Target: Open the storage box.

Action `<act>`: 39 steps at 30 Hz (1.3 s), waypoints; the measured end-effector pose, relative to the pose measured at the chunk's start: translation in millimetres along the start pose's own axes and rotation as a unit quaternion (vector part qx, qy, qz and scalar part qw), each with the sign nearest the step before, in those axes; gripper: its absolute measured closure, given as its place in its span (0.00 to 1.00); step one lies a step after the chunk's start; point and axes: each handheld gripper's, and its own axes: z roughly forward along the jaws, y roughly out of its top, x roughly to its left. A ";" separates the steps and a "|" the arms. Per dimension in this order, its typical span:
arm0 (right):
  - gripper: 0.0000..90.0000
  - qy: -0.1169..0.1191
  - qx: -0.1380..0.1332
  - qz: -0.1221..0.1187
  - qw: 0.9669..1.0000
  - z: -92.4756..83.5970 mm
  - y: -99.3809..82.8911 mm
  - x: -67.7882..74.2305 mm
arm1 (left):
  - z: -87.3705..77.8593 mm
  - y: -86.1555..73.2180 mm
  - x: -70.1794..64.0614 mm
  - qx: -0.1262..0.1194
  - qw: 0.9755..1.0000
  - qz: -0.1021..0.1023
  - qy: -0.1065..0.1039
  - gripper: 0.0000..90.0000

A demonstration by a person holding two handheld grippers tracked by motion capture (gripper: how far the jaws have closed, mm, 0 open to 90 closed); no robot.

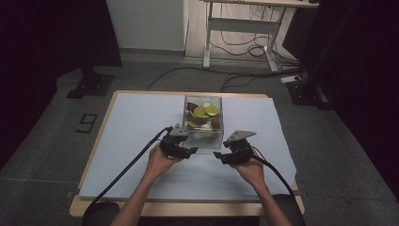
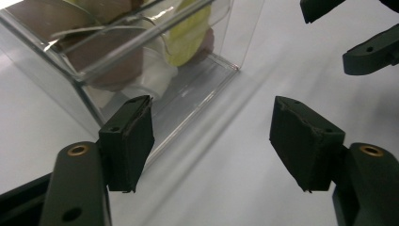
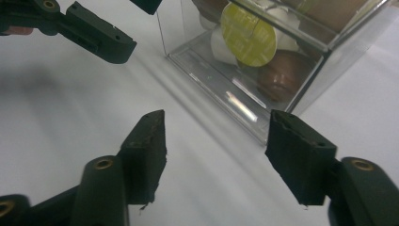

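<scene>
1. Left gripper: low over the white mat, just in front of the near left corner of the clear box. Jaws apart, nothing between the pads in the left gripper view; one pad close beside the box's near wall, contact not confirmed. Released, empty.

2. Clear box: standing upright at mid-table on the mat, slightly beyond and between the two grippers. Filled with round capsules, yellow-green, brown and white lids visible through the walls. Lid or open top: cannot tell.

3. Right gripper: mirror position near the box's near right corner, tips pointing inward toward the left gripper. Jaws parted, only bare mat between them in the right gripper view; pad in front of the box's lower edge, apart from it. Released, empty.

4. Step in hand, as judged: squaring up for a two-sided hold on the box.

5. Technique notes: bring pads flat onto opposite walls, not corners; keep both at equal height; close evenly, since smooth clear plastic likely slips; lift level to avoid spilling the capsules.
</scene>
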 end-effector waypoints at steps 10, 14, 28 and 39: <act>0.58 -0.013 -0.003 0.009 1.000 12.2 11.5 -2.3 | 5.2 9.3 0.3 -0.003 1.000 0.007 0.007 0.45; 0.62 -0.011 -0.015 0.018 1.000 13.5 14.3 -5.3 | 6.3 10.3 1.7 0.000 1.000 0.006 0.010 0.49; 0.79 -0.024 -0.022 0.023 0.999 24.8 23.6 -6.5 | 13.6 14.6 2.7 -0.012 1.000 0.003 0.022 0.63; 0.86 -0.032 -0.019 0.017 0.999 34.8 29.4 -6.3 | 14.5 16.7 4.3 -0.014 1.000 0.006 0.027 0.73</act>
